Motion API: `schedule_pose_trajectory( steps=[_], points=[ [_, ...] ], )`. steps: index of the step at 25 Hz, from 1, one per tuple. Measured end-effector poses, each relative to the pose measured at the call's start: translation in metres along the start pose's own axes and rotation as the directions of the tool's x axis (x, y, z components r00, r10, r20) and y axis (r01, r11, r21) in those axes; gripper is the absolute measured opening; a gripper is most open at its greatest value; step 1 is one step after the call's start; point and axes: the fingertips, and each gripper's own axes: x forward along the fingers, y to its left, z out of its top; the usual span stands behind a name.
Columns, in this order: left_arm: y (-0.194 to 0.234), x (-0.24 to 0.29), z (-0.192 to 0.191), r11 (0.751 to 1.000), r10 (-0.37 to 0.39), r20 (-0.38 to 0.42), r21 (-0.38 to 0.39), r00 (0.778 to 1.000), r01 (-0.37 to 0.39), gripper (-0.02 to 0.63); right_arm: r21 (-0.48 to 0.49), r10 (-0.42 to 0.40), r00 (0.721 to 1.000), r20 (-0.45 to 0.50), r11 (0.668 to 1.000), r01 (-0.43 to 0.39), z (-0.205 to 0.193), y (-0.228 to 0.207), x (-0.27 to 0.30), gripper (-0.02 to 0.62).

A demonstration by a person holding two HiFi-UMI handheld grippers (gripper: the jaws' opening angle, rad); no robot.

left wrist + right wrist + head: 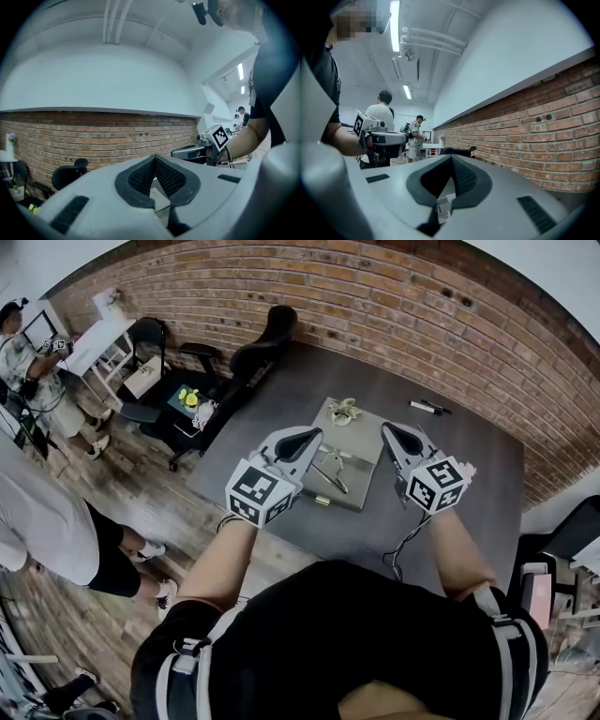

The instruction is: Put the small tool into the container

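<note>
Head view has both grippers held level over the dark table (469,493), side by side and well apart, with the flat grey container (364,448) lying under the gap between them. Left gripper (315,433) has its jaws together with nothing between them, and the left gripper view shows the pads meeting at the tip. Right gripper (388,430), same deal: closed and empty.

The tool (334,472) is a thin metal thing lying on the container's grey surface, in between the two grippers in the picture, and neither one touches it. It's too small for me to say what kind of tool it is, and I can't tell if it's on a lid or in a shallow tray. There's a yellowish lump (344,410) at the container's far edge and a small brass bit (322,501) at the near edge, both too tiny to identify. A pen (429,407) lies further back, toward the brick wall (394,306).

Both gripper views look out across the room, so the jaws hide the container and tool there. Only a grey sliver shows under the pads.
</note>
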Motion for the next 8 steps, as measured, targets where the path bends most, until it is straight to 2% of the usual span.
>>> schedule_pose_trajectory(
  steps=[8],
  points=[
    [-0.0017, 0.0041, 0.0028, 1.0, -0.009, -0.002, 0.007, 1.0, 0.009, 0.008, -0.006, 0.001, 1.0, 0.001, 1.0, -0.001, 0.0026, -0.0045, -0.0022, -0.005]
  ],
)
